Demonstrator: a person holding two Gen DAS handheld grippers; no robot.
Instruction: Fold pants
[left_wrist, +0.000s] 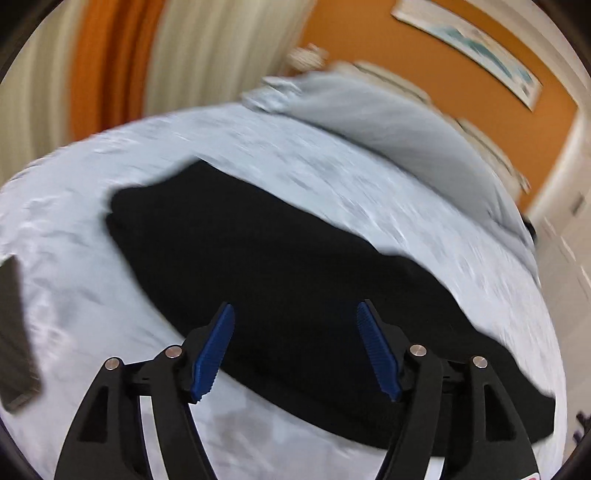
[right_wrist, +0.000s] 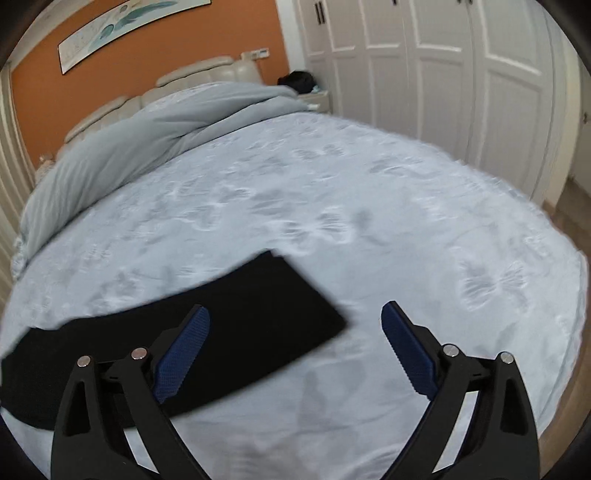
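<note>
2 grippers, left (left_wrist: 295, 314) and right (right_wrist: 295, 317), jaws apart, above seemingly folded pants (left_wrist: 277, 277).

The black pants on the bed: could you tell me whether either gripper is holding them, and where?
Nothing is held: the left gripper and right gripper are both open above the pants.

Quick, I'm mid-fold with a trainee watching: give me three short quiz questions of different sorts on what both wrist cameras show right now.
1. True or false: the left gripper pinches the black fabric pants.
2. What do the pants lie on? A) wooden floor B) pale blue patterned bedspread C) chair
3. Fill in: the right gripper has its jaws ____.

Key: 1 false, its jaws stand apart above the cloth; 2 B; 3 open, nothing between them.
</note>
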